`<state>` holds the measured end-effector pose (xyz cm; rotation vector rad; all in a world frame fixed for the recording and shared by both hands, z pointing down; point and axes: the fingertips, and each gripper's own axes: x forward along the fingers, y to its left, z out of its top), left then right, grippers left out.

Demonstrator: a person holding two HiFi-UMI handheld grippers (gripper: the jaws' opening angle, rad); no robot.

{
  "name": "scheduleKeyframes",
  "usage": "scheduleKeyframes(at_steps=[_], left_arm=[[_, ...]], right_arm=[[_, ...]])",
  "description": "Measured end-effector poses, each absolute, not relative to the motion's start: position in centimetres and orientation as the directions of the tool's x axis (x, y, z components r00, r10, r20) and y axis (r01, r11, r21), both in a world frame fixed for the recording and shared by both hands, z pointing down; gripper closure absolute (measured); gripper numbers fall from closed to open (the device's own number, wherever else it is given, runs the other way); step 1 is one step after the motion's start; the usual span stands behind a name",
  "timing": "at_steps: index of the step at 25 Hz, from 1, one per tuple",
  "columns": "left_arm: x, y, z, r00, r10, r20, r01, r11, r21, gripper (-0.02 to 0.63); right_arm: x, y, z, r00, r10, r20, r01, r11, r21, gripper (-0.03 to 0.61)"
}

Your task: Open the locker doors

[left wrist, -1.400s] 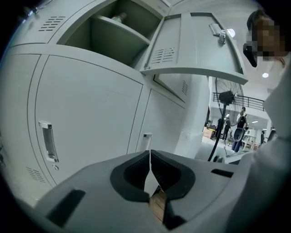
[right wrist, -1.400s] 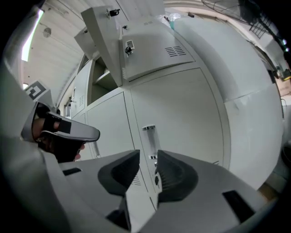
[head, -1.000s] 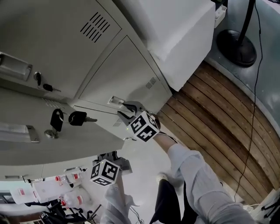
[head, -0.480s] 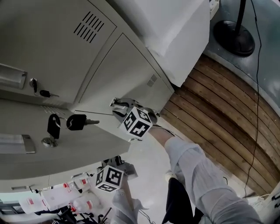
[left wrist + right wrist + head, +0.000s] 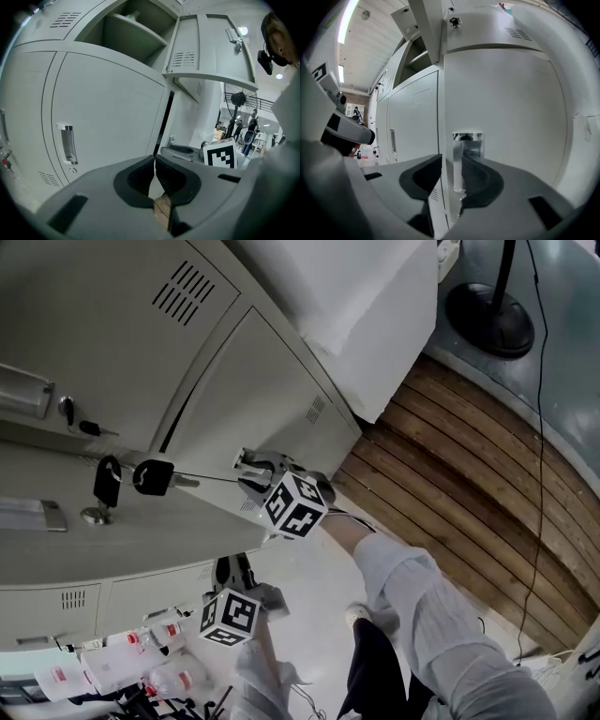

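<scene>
A bank of grey lockers fills the head view. My right gripper (image 5: 255, 472) is at the chrome recessed handle (image 5: 467, 150) of a lower locker door (image 5: 262, 390). One finger sits in the recess and the other behind the door's edge. Its jaws (image 5: 451, 164) are opening, with the edge and handle still between them. A dark gap (image 5: 181, 416) runs along that door's edge, so it stands slightly ajar. My left gripper (image 5: 234, 570) hangs lower down, away from the lockers, and is shut (image 5: 154, 161) on nothing. An upper door (image 5: 211, 47) stands wide open.
Keys (image 5: 155, 476) hang from the locks of the neighbouring doors. A white block (image 5: 366, 306) stands beside the lockers on a wooden floor (image 5: 469, 484), with a fan base (image 5: 489, 320) beyond. Bottles (image 5: 141, 657) stand at the bottom left. A closed door with a handle (image 5: 68, 143) faces the left gripper.
The lower locker door has swung out a little with my right gripper at its handle, and a dark gap has appeared along its edge. The left gripper has barely moved.
</scene>
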<state>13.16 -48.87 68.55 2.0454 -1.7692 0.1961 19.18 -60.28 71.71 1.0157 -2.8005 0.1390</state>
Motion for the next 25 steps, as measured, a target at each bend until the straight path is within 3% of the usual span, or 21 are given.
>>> scheduleKeyframes(at_steps=[25], left_arm=[[18.0, -46.6, 68.5, 0.304, -0.889, 0.343, -0.944, -0.233, 0.233, 0.600]], right_arm=[[26.9, -54.0, 71.9, -0.721, -0.662, 0.205, -0.677, 0.736, -0.004, 0.463]])
